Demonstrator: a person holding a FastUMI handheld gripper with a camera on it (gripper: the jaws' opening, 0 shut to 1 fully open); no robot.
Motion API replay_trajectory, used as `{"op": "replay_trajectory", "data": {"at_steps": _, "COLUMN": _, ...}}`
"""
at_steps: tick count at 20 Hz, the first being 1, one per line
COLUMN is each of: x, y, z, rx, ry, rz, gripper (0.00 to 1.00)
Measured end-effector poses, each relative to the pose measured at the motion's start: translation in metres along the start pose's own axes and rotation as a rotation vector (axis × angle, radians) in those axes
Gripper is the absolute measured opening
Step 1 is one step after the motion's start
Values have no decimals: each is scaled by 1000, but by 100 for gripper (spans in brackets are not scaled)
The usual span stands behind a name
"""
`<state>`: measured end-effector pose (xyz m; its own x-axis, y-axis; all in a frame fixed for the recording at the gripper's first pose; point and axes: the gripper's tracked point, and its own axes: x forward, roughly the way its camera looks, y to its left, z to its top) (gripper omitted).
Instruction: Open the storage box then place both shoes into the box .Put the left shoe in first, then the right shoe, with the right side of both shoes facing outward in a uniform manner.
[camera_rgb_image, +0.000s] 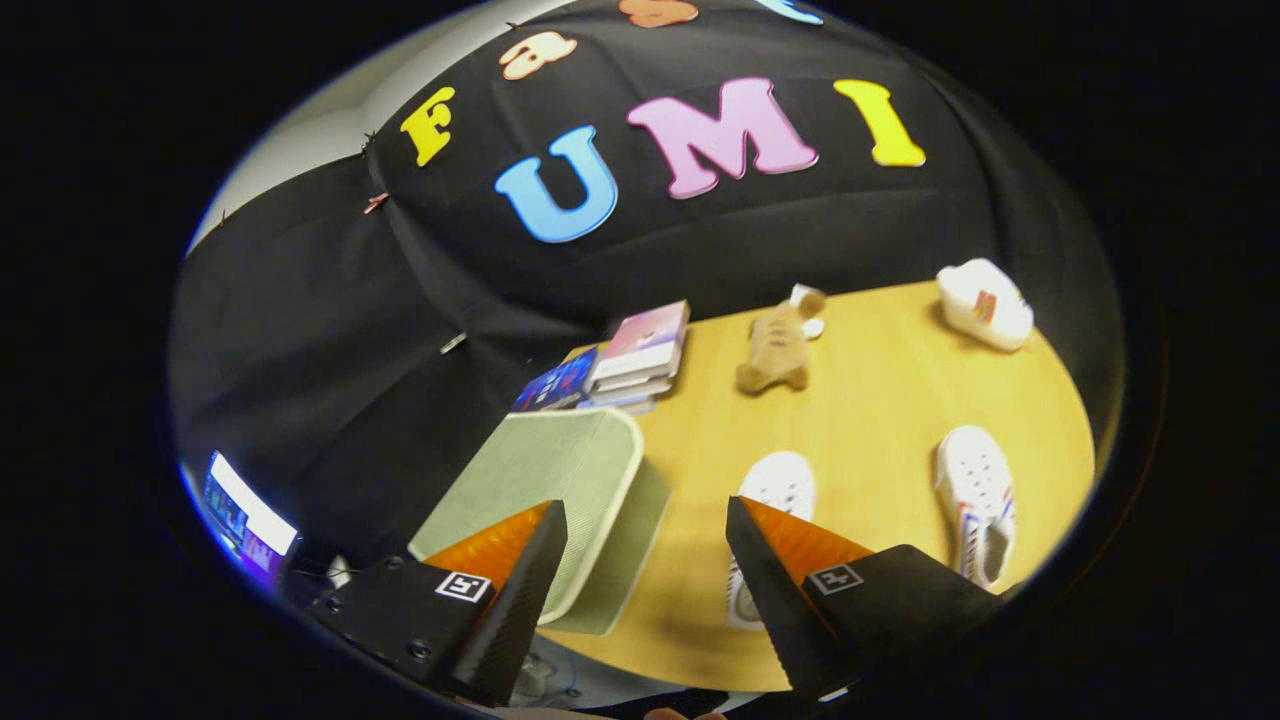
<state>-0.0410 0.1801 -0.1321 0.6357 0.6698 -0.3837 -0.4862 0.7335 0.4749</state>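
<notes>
A pale green storage box (560, 480) with its lid down stands on the wooden table (880, 400), just ahead of my left finger (520, 560). One white shoe (775, 500) lies beyond my right finger (790, 560), which covers its near end. A second white shoe (978, 500) with red and blue trim lies further right. My gripper (648, 518) hangs above the table with its fingers wide apart and nothing between them.
A stack of books (630, 360) sits behind the box. A brown plush toy (775, 350) lies mid-table with a small white object (808, 300) behind it. A white item with a coloured mark (985, 305) rests at the far right corner. A lit screen (245, 515) glows left of the table.
</notes>
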Motion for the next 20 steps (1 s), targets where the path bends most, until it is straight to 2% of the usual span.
{"op": "replay_trajectory", "data": {"at_steps": 6, "x": 16, "y": 37, "z": -66, "rx": 38, "ry": 223, "rz": 221, "gripper": 98}}
{"op": "replay_trajectory", "data": {"at_steps": 9, "x": 21, "y": 50, "z": -86, "rx": 106, "ry": 318, "rz": 348, "gripper": 98}}
{"op": "replay_trajectory", "data": {"at_steps": 12, "x": 36, "y": 54, "z": -104, "rx": 137, "ry": 404, "rz": 423, "gripper": 98}}
{"op": "replay_trajectory", "data": {"at_steps": 18, "x": 48, "y": 79, "z": -102, "rx": 333, "ry": 477, "rz": 575, "gripper": 98}}
{"op": "replay_trajectory", "data": {"at_steps": 20, "x": 51, "y": 86, "z": -100, "rx": 389, "ry": 494, "rz": 602, "gripper": 98}}
